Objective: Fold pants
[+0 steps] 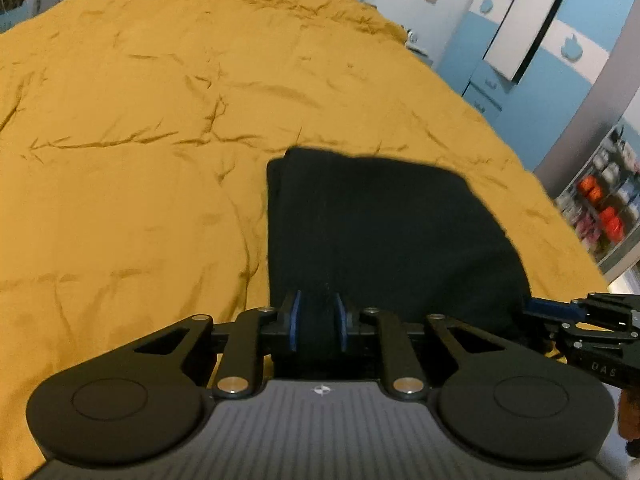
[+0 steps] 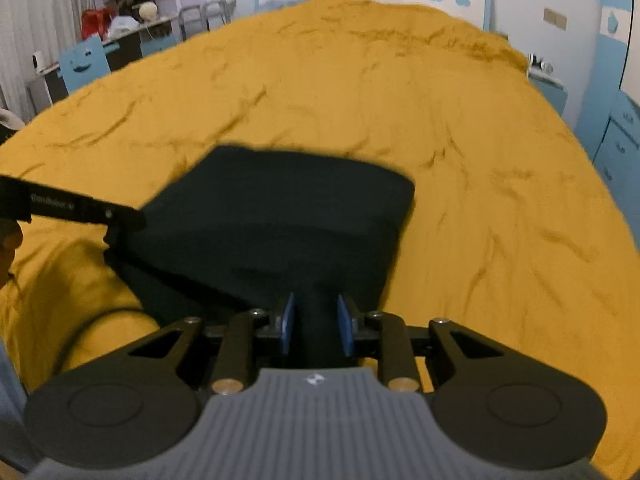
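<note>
Mustard bedding [image 1: 140, 120] is spread beneath one pair of dark pants [image 1: 380, 232], already folded compact and extending straight ahead of both tools. Its near edge is pinched between narrowly parted pads by the left gripper [image 1: 316, 326] and right gripper [image 2: 316, 326], equally near.
</note>
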### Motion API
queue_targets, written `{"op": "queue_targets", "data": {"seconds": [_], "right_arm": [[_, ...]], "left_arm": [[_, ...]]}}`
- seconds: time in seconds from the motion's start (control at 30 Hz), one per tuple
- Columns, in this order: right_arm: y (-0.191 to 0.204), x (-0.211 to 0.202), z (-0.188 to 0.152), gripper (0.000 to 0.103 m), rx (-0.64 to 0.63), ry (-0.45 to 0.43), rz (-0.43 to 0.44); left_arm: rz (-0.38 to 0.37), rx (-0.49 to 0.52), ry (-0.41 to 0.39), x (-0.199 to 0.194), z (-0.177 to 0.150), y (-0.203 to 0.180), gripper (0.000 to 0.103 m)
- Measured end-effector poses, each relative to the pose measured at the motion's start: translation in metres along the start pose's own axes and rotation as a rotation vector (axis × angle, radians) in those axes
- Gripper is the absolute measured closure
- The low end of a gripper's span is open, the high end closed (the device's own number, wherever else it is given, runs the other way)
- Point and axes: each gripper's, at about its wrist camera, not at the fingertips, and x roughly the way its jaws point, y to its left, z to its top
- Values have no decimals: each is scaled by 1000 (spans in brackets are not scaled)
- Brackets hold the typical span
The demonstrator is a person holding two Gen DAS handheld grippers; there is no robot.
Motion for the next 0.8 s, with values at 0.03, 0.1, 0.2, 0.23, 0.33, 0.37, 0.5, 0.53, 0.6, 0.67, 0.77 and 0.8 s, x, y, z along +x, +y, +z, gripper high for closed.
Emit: {"op": "queue_targets", "data": {"seconds": [0.03,0.1,0.2,0.23,0.33,0.37,0.5,0.53,0.6,0.67,0.77,0.8], "right_arm": [[0,3,-6,84,2,15,-2],[1,6,-19,84,-7,19,-17],[2,12,-31,84,1,31,-26],[2,15,-35,84,2,35,-27],[-1,15,-43,84,17,31,-27],[-2,12,-44,84,20,34,-24],[-9,1,-38,83,73,53,13],[-13,-5,-36,83,97,48,35],[-25,-18,-27,80,139,7,69],[-41,-23,-19,68,201,-40,86],[-67,-9,-17,61,344,-62,137],[-74,-1,-18,59,398,-55,159]], "left_arm": [[6,4,6,2,-1,-1,84],[20,7,21,6,-6,0,84],[80,4,46,10,-14,6,91],[80,-14,48,10,-16,10,91],[96,-9,45,5,-17,12,91],[95,-7,44,3,-16,12,91],[56,-42,29,-5,-8,19,89],[38,-54,17,-8,-5,20,89],[-3,-83,-23,-14,6,25,89],[-1,-82,-46,-12,17,22,89],[-3,-49,-47,-4,28,14,89],[-4,-39,-33,1,29,11,89]]}}
